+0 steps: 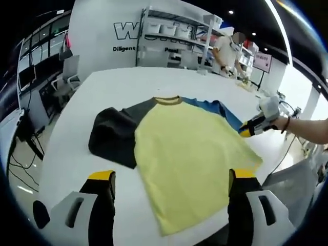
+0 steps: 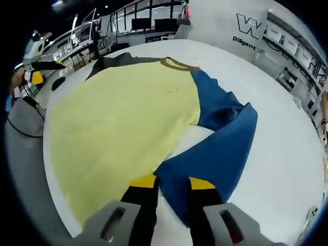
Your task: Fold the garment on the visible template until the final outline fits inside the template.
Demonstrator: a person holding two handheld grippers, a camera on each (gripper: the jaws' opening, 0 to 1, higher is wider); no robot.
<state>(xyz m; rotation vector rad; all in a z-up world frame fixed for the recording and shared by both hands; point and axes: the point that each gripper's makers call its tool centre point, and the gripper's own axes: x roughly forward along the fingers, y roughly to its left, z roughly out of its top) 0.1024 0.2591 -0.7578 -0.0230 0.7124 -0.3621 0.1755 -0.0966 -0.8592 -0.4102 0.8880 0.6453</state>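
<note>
A T-shirt with a yellow body, a dark grey sleeve and a blue sleeve lies flat on the white table. My left gripper is open, its jaws wide apart on either side of the shirt's bottom hem. My right gripper is shut on the blue sleeve, whose cuff end runs between the jaws. In the left gripper view the right gripper sits at the sleeve's far end, held by a hand. The left gripper appears at the far left in the right gripper view.
The table's edge runs close beside the yellow body. Shelving and a person stand behind the table. Desks with monitors and cables are off the table's left side.
</note>
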